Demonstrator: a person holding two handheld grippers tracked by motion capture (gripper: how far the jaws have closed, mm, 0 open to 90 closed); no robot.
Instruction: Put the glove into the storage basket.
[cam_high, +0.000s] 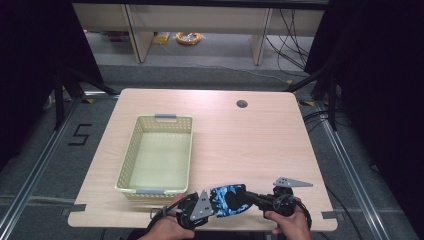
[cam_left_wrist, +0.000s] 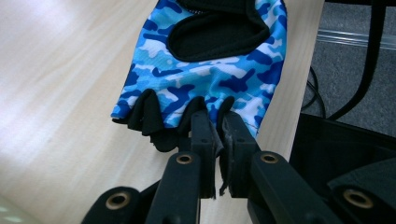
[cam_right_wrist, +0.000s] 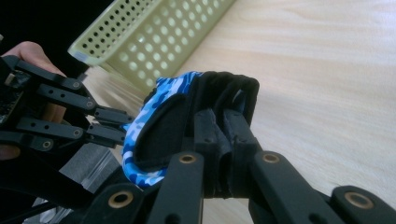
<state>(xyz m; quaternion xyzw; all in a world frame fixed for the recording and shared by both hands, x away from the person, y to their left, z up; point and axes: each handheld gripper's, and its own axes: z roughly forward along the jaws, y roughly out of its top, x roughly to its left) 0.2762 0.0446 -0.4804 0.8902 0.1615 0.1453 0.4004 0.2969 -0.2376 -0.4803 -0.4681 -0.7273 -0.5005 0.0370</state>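
- Pale wood counter (cam_high: 260, 145) with a round cable hole (cam_high: 242, 104); grey floor, black curtains around.
- Yellow perforated basket (cam_high: 131, 150) sits left.
- Blue camouflage fingerless glove (cam_high: 226, 200) hangs at the near edge, left tool (cam_high: 212, 206) and right tool (cam_high: 245, 196) each clenched on it.

Grey carpet floor (cam_high: 210, 75), pale desk legs (cam_high: 135, 35), black curtains (cam_high: 30, 60), floor cables (cam_high: 290, 40)

The right gripper (cam_right_wrist: 223, 122) clamps the glove's (cam_right_wrist: 159, 119) black cuff. The other gripper (cam_right_wrist: 112, 123) grips it opposite. Beyond the glove stands the basket (cam_right_wrist: 154, 37).

wooden table (cam_high: 250, 145) with yellow basket (cam_high: 157, 155)
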